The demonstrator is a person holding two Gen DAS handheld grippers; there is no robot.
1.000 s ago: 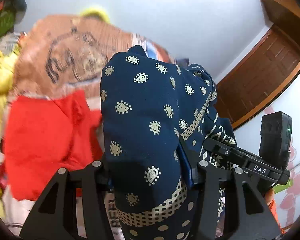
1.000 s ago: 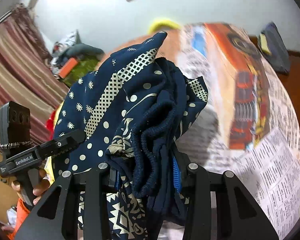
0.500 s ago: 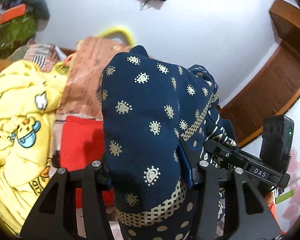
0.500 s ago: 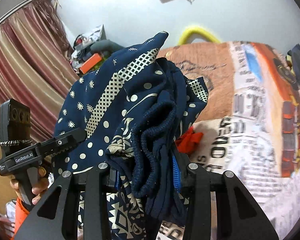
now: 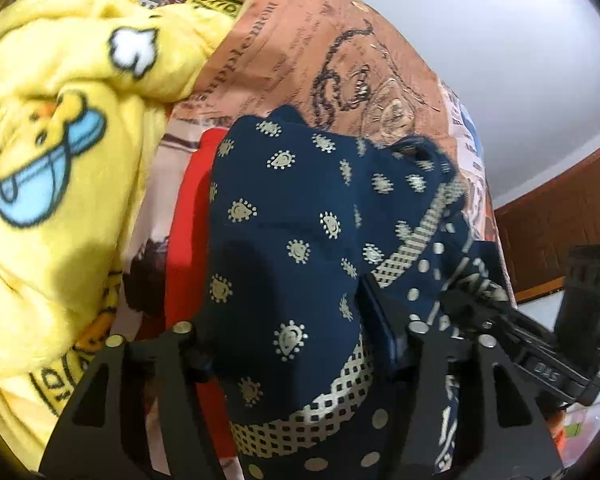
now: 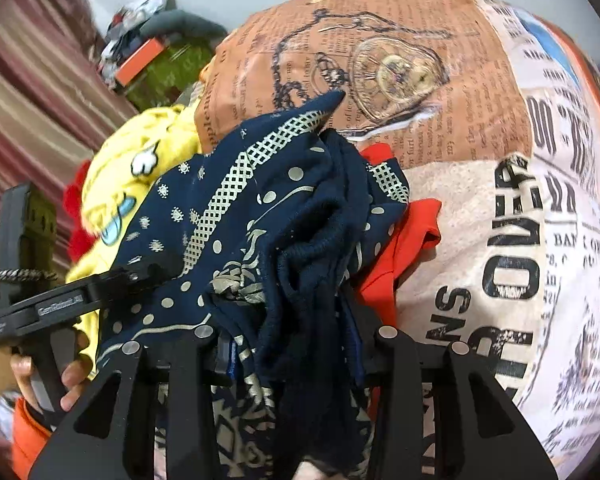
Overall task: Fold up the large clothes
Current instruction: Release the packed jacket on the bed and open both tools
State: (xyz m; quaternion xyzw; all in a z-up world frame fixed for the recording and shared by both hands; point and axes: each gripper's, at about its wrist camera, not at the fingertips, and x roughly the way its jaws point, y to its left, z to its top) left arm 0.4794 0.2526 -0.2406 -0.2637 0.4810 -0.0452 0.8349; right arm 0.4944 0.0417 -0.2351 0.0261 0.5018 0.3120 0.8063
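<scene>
A navy garment with cream paisley and check print (image 5: 300, 240) is bunched between both grippers, held above the bed. My left gripper (image 5: 300, 344) is shut on one part of it. My right gripper (image 6: 292, 348) is shut on another bunched part (image 6: 292, 232). The cloth covers the fingertips in both views. The right gripper's body (image 5: 540, 352) shows at the right of the left wrist view, and the left gripper's body (image 6: 40, 304) with the hand shows at the left of the right wrist view.
A bed sheet with newspaper print (image 6: 480, 160) lies below. A red garment (image 6: 412, 232) lies on it under the navy one, also in the left wrist view (image 5: 188, 240). A yellow cartoon blanket (image 5: 60, 140) is heaped at the left. A brown door (image 5: 560, 216) stands at the right.
Both grippers have tipped downward toward the bed with the navy garment still held; the wall has left view and the sheet, red garment and yellow blanket now fill it.
</scene>
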